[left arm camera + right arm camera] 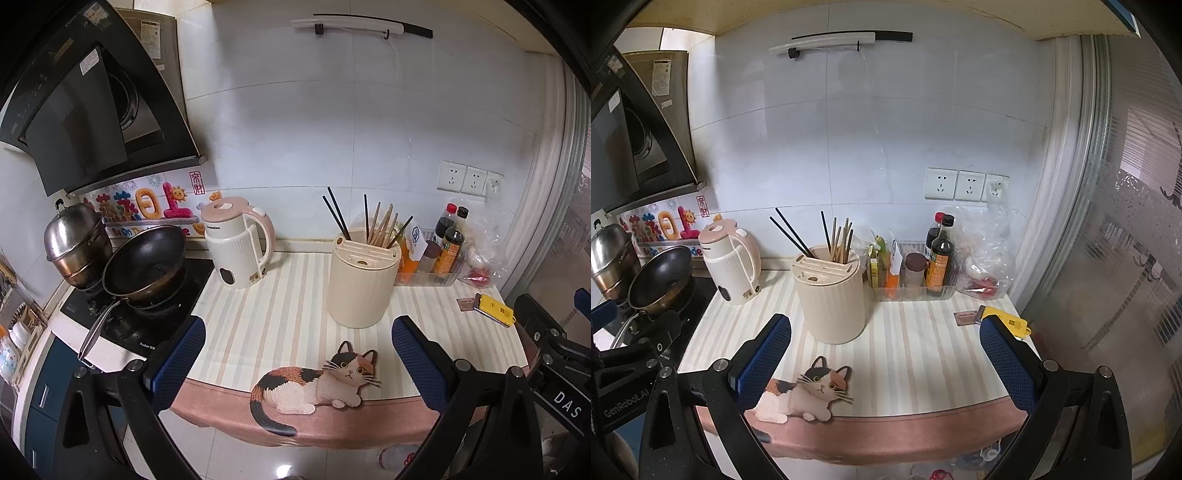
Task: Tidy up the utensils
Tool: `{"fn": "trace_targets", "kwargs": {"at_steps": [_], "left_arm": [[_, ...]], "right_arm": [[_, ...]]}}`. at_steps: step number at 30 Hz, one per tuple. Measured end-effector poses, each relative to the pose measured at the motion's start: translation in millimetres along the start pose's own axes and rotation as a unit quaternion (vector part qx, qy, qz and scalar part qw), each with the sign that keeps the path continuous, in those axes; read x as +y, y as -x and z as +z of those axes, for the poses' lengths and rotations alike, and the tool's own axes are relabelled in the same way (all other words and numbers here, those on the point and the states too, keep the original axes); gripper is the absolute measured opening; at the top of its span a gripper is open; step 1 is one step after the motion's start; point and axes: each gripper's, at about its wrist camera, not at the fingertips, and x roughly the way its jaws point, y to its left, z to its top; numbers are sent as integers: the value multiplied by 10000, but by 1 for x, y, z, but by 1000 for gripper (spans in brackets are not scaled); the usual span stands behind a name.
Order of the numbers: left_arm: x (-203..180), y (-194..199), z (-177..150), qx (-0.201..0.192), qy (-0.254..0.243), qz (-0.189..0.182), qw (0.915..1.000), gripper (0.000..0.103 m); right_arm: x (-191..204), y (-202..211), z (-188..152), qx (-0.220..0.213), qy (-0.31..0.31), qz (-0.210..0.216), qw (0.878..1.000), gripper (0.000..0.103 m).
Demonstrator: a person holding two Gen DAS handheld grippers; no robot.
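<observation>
1 utensil holder (833, 295) w/ 3 black chopsticks (792, 232) + approx 6 wooden ones (841, 240). 1 kettle (731, 262), 1 wok (661, 277), 1 steamer pot (611, 258), 3 wall sockets (967, 184), 2 dark sauce bottles (940, 254).

cream holder (360, 286) | black, tan chopsticks (382, 223) | striped mat (280, 295) | pink-white kettle (240, 245)

White tiled wall (295, 129), three sockets (966, 184), striped counter mat (280, 295), frosted window (1126, 240)

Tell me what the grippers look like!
Each gripper, left and right, has two flat fingers padded in bumpy blue mesh, on black arms with round silver bolts. White letters mark the bodies: "DAS" and "GenRobot.AI".
</observation>
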Motion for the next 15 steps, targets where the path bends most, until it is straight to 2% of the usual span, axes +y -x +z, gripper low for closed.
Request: {"fn": "trace_targets", "kwargs": {"at_steps": [15], "left_arm": [[2,0,-11,104,113,-11,9999,103]], "right_arm": [[-1,1,-4,40,-11,17,10000,103]]}}
